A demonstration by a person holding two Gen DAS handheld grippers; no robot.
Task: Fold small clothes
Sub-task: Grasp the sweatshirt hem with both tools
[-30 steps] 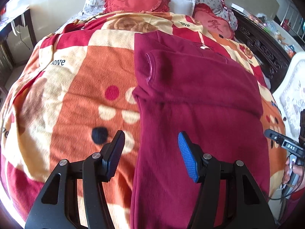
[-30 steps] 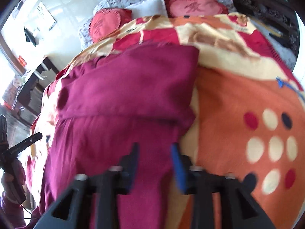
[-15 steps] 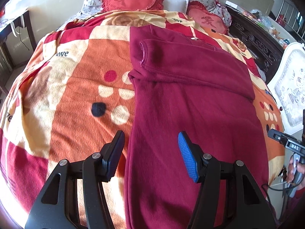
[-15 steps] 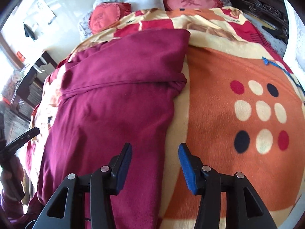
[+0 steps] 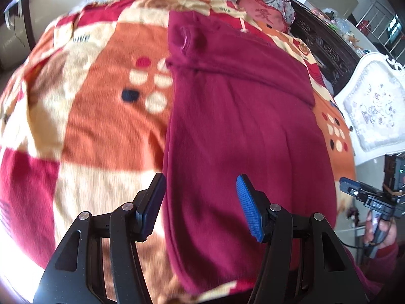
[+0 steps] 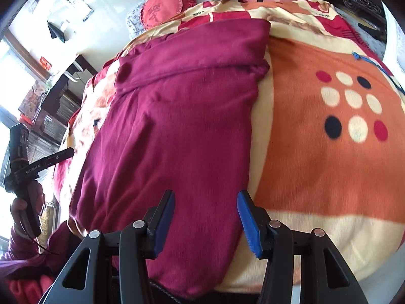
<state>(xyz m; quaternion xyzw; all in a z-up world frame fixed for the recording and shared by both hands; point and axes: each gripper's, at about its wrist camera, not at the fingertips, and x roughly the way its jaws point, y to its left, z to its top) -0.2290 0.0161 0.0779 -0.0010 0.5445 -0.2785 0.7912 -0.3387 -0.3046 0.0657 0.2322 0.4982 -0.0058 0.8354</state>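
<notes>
Garment (image 5: pixel 243 136) lies flat along the bed's (image 5: pixel 101 126) near edge; left gripper (image 5: pixel 200 207) and right gripper (image 6: pixel 205 217) hover wide, empty — grabbing blanket too would spoil the fold.

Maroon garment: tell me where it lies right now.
The maroon garment lies flat on the orange patterned blanket, running from the bed's near edge toward the red pillows. In both wrist views it sits centre frame, sleeves folded across its far end.

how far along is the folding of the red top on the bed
Partly done: the red top lies flat on the blanket with its sleeves folded across the chest. In hand: nothing; the left gripper and right gripper are open above its lower hem. Left: probably folding the hem up toward the collar.
</notes>
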